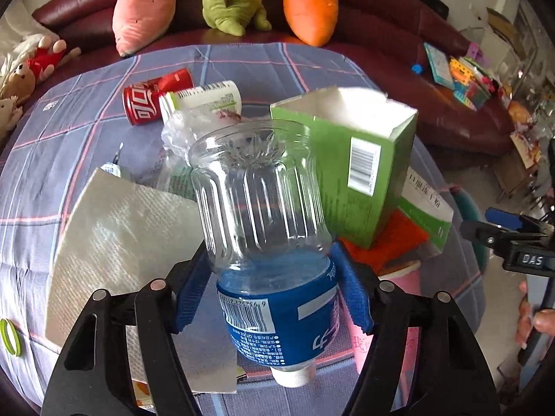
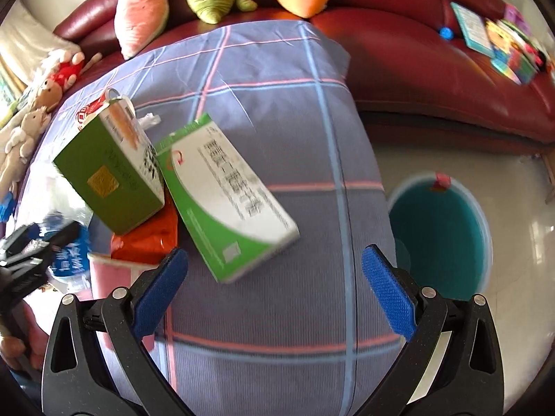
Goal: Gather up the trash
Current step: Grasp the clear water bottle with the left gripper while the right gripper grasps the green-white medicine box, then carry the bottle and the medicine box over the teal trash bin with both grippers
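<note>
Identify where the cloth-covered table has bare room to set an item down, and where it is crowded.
Bare cloth lies between the flat white-and-green box and the table edge nearest the teal bin. More lies beyond the red can, toward the sofa. It is crowded around the upright green carton, tissue and orange packet.

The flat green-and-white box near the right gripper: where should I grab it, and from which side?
Grip the green-and-white box across its short width, probably at its near corner, coming from above with the open right gripper. It lies flat on the tablecloth; its far end abuts the upright green carton.

Glossy clear ribbed plastic bottle [image 1: 263, 215]
</note>
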Demonstrator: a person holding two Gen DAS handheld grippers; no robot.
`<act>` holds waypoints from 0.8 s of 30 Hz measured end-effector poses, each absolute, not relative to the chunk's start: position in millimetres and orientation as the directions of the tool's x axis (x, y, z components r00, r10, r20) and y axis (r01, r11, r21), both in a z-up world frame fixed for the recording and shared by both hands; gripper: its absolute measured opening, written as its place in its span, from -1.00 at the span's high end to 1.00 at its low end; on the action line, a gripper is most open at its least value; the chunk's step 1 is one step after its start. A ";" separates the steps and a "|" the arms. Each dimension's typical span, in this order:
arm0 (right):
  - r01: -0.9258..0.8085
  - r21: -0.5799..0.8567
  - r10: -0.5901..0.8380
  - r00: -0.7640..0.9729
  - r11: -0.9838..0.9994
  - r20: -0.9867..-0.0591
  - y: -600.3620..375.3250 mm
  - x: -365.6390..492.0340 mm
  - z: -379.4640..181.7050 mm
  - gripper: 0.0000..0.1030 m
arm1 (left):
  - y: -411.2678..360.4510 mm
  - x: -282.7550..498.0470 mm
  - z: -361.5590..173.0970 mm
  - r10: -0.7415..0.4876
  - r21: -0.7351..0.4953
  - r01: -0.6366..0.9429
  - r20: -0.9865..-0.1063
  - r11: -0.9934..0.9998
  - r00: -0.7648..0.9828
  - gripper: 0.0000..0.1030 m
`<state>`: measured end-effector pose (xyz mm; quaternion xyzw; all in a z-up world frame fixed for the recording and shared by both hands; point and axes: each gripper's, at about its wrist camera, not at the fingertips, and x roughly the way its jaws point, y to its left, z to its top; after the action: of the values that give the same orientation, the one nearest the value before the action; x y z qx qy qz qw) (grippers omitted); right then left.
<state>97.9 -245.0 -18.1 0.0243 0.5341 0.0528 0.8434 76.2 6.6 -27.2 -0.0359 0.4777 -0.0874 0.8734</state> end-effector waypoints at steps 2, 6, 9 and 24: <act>-0.112 0.089 0.128 0.408 0.990 -0.904 -236.7 110.6 -18.8 -0.88 | 12.9 80.1 -13.6 -0.196 -0.163 0.110 -0.808 0.981 0.556 -0.35; -0.209 0.084 0.154 0.346 0.974 -0.926 -215.8 135.7 -29.6 -0.77 | 22.8 93.0 1.6 -0.210 -0.189 0.096 -0.789 0.977 0.577 -0.34; -0.264 0.080 0.156 0.284 0.961 -0.946 -202.3 151.7 -43.7 -0.67 | 25.1 100.2 3.4 -0.212 -0.197 0.089 -0.791 0.976 0.573 -0.34; -0.320 0.118 0.191 0.206 0.940 -0.960 -176.4 168.2 -69.5 -0.48 | 6.0 123.6 -37.3 -0.189 -0.159 0.103 -0.831 0.982 0.522 -0.42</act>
<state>168.2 -176.4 -69.5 -0.0534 0.6082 0.1649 0.7747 123.6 6.0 -37.3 -0.0450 0.4814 -0.0838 0.8713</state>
